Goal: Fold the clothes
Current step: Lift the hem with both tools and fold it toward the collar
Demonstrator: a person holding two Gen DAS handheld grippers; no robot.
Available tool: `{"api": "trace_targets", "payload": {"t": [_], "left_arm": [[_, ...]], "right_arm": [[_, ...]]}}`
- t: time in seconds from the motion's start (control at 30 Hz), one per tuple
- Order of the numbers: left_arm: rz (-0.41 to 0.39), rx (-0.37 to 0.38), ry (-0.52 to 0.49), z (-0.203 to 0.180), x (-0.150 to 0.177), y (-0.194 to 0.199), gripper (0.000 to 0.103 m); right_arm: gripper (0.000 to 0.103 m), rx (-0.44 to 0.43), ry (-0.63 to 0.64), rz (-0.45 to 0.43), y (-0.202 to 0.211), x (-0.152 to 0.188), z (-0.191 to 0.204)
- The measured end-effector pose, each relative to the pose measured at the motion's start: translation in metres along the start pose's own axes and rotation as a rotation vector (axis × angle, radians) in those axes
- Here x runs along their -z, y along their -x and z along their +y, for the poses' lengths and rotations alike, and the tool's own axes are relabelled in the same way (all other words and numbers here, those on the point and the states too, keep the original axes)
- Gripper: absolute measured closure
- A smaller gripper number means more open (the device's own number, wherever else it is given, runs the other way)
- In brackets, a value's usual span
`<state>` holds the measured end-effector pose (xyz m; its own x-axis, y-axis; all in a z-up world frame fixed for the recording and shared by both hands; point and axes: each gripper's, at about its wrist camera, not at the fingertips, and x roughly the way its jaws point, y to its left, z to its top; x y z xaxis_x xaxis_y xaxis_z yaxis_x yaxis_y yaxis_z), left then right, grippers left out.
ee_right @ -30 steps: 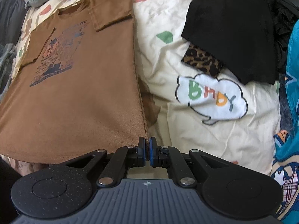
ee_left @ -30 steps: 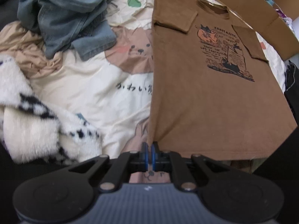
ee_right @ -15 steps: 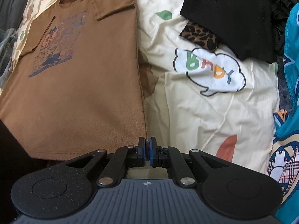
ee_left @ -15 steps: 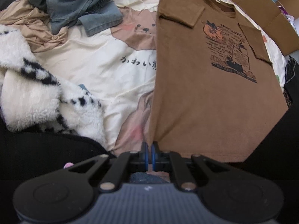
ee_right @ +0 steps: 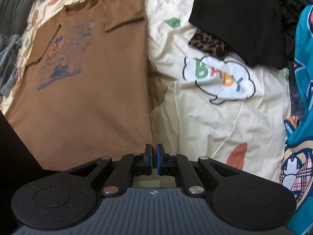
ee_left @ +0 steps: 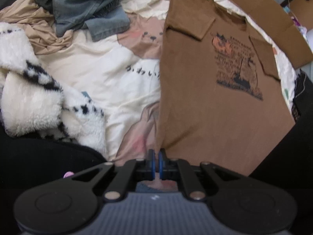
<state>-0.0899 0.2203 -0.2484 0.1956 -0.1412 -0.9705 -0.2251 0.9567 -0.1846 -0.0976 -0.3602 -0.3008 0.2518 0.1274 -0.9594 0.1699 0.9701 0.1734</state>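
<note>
Brown T-shirt (ee_left: 205,101), sleeves folded in — long axis runs straight away from left tongs (ee_left: 156,163) and right tongs (ee_right: 154,159), each clamped on a hem corner.

Both cameras sit low at the near edge of the bed, each looking forward along its own fingers. The left wrist view is close over the brown T-shirt (ee_left: 205,101) at its near left corner, facing up toward the collar, bedsheet (ee_left: 101,82) off to its left. The right wrist view hugs the near right corner, shirt left, bedsheet right. Both views share the whole shirt.
</note>
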Motion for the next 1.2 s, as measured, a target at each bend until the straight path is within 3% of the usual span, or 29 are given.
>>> {"api": "trace_targets", "payload": {"t": [0.63,1.2], "left_arm": [[-0.169,0.054,0.045,-0.009,-0.046,0.011,0.099],[-0.262,0.080,0.023,-0.027,-0.129,0.006,0.099]], "right_arm": [[0.101,-0.042,-0.010,-0.119,0.018,-0.053,0.004],[0.101,-0.066,0.023,-0.201,0.016,-0.134,0.020]]}}
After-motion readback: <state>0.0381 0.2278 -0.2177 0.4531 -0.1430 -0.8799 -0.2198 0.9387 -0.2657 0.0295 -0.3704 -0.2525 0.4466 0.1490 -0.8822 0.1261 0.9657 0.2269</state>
